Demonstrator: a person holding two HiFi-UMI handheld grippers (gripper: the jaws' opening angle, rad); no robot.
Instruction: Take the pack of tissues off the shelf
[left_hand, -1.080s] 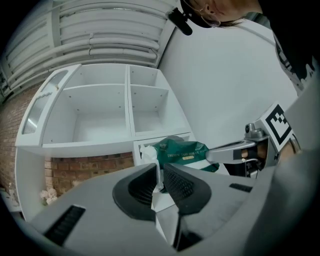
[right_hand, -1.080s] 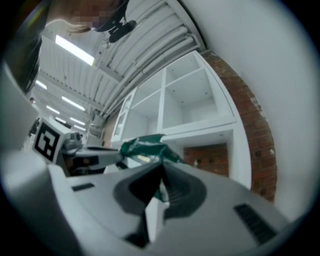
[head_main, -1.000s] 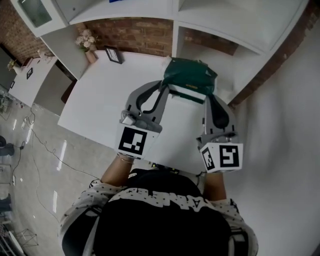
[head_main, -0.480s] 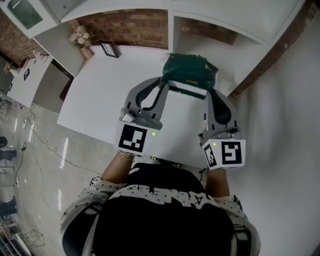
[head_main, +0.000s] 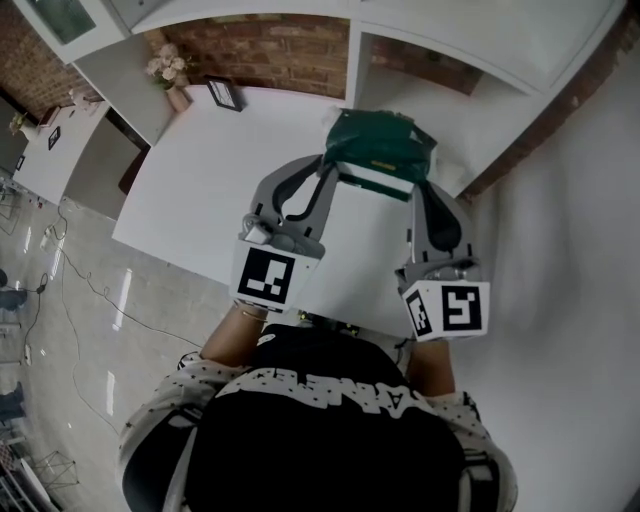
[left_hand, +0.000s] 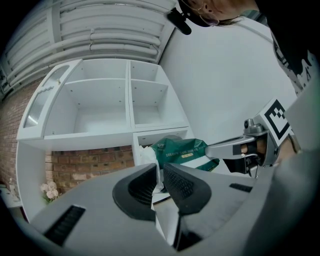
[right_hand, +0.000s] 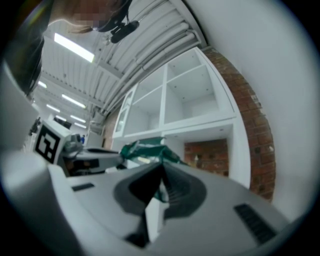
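Note:
The green pack of tissues (head_main: 380, 148) hangs in the air over the white table (head_main: 220, 190), just in front of the white shelf unit (head_main: 450, 60), held at both ends. My left gripper (head_main: 330, 175) is shut on the pack's left edge; in the left gripper view its jaws (left_hand: 161, 172) pinch the pale wrapper, with the green pack (left_hand: 181, 151) beyond them. My right gripper (head_main: 418, 190) is shut on the pack's right end. In the right gripper view the jaws (right_hand: 161, 181) nip a fold of the pack (right_hand: 145, 149).
A vase of pale flowers (head_main: 168, 78) and a small picture frame (head_main: 224, 95) stand at the table's far left, against the brick wall (head_main: 270, 55). The shelf compartments (left_hand: 100, 107) behind the pack hold nothing. A white wall (head_main: 570, 250) runs along the right.
Both grippers and the pack keep the same place in view. Only the background has slid a little as the head moved.

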